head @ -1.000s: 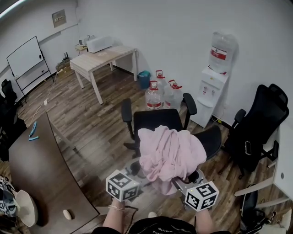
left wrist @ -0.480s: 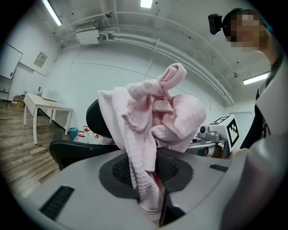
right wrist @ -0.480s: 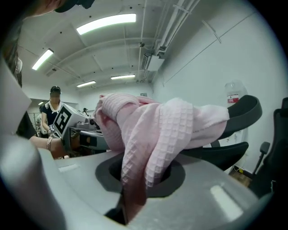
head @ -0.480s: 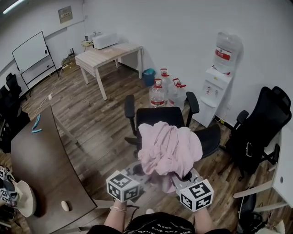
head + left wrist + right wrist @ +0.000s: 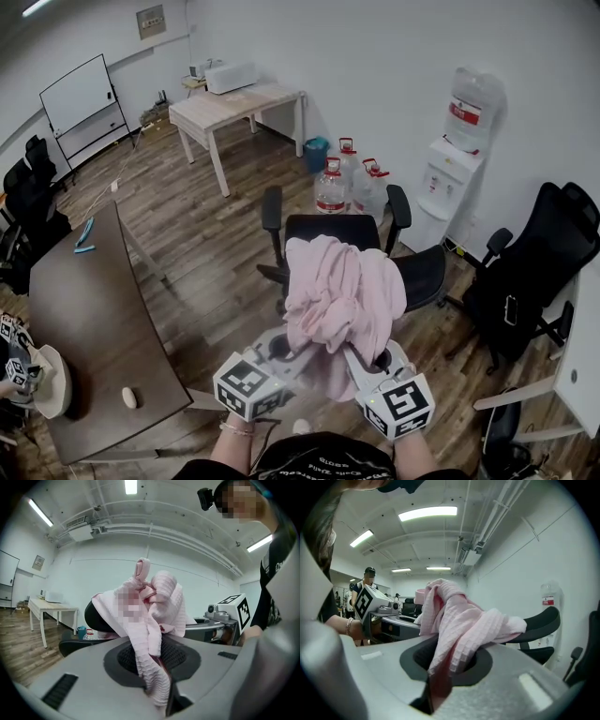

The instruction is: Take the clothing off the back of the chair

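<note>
Because the garment (image 5: 342, 295) had to lift off the chair back (image 5: 427, 277), my left tongs (image 5: 302, 356) and right tongs (image 5: 354, 364) had just closed, clamping its six-o'clock hem.

Looking along your left claw (image 5: 164, 699): its jaws have just been closing and they're pinched on a fold of the pink clothing (image 5: 161, 606), so the fabric is properly clamped. The waffle-textured cloth runs up out of the jaws into a bunched heap sitting over the black chair (image 5: 93, 620) behind it. Off to the right you can see your right claw (image 5: 213, 620) with its marker cube, close beside the same heap, and your black top (image 5: 272, 588) past it. Back left there's a pale wooden surface (image 5: 51, 607) on white legs, a teal bin (image 5: 82, 632) near it, and wood floor (image 5: 21, 651).
</note>
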`<state>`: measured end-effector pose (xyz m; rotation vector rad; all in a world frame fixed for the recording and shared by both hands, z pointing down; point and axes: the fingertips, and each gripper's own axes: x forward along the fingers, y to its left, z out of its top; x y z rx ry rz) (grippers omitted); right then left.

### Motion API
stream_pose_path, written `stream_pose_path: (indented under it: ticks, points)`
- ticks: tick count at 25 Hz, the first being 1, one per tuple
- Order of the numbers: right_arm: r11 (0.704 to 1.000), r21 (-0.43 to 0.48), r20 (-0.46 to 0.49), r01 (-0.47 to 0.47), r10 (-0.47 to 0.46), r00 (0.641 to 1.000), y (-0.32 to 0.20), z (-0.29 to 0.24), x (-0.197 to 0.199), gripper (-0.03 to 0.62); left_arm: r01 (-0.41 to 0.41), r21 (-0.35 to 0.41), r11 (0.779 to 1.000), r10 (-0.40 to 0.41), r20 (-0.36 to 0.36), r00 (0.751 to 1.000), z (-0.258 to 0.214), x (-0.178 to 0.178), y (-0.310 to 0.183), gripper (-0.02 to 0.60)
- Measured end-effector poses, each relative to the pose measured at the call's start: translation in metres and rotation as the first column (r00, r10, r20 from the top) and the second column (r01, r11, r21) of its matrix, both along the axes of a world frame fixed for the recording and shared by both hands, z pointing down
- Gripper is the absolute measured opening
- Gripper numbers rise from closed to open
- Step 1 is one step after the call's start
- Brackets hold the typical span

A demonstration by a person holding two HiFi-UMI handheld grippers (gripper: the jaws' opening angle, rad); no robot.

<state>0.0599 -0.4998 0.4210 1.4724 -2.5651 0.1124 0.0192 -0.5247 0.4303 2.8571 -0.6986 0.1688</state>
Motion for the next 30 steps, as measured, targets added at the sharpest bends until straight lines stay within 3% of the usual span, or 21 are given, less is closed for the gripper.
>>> stream_pose_path:
  ticks: [3, 9, 22, 27, 30]
  points:
    - [0.999, 0.041, -0.009, 0.021, -0.020, 1.000, 0.011, -0.010, 0.004, 0.052, 0.009, 0.054, 0.999, -0.010, 0.012, 1.000, -0.010, 0.006, 0.015, 0.089]
    - [0.995, 0.095, -0.004, 0.043, -0.043, 0.999, 0.042, -0.025, 0.010, 0.051, 0.024, 0.085, 0.996, -0.023, -0.008, 1.000, -0.023, 0.017, 0.051, 0.087]
    - [0.999, 0.040, 0.043, 0.017, -0.019, 0.999, 0.089, -0.016, 0.036, 0.051, 0.144, 0.079, 0.986, -0.146, 0.012, 0.989, -0.016, 0.043, 0.102, 0.089]
    - [0.998, 0.063, 0.064, 0.021, -0.025, 0.998, 0.111, -0.015, 0.038, 0.051, 0.205, 0.089, 0.975, -0.207, 0.014, 0.978, -0.014, 0.039, 0.126, 0.089]
    - [0.998, 0.064, 0.070, 0.012, -0.017, 0.997, 0.123, -0.013, 0.042, 0.051, 0.201, 0.107, 0.974, -0.206, 0.038, 0.978, -0.011, 0.043, 0.140, 0.089]
